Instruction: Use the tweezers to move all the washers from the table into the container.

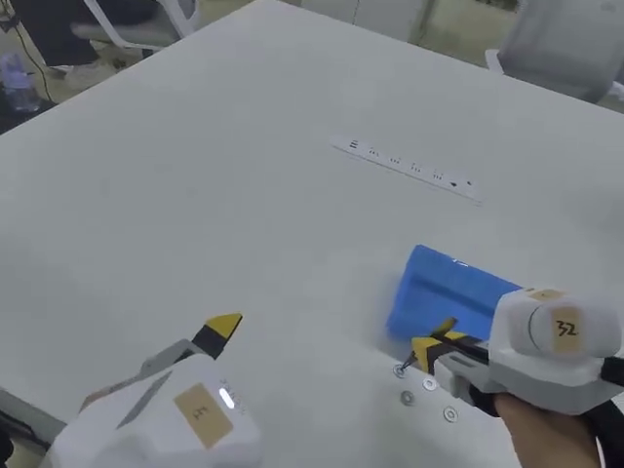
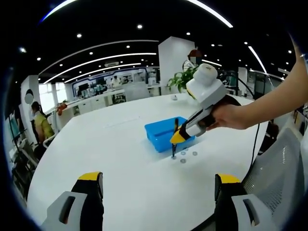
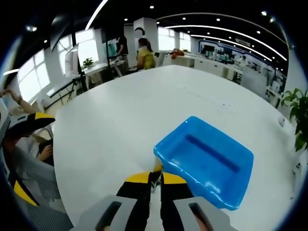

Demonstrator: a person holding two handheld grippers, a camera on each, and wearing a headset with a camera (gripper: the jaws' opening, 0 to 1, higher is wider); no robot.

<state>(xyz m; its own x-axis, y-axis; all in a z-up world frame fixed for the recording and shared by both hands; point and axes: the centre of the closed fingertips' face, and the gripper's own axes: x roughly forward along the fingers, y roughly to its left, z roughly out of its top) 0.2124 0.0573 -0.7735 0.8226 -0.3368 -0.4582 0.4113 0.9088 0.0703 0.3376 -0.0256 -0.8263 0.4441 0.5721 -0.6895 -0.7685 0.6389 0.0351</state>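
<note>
The right gripper (image 1: 429,351) is being held nearly closed on the tweezers (image 2: 174,144), whose tips are being pointed down at the table (image 1: 244,224) among the washers (image 1: 407,397), just near of the blue container (image 3: 207,159). Whether a washer is pinched cannot be told. The left gripper (image 2: 158,178) is being held wide apart, empty. The washers are judged light, stiff and slippery, best nipped across the rim.
</note>
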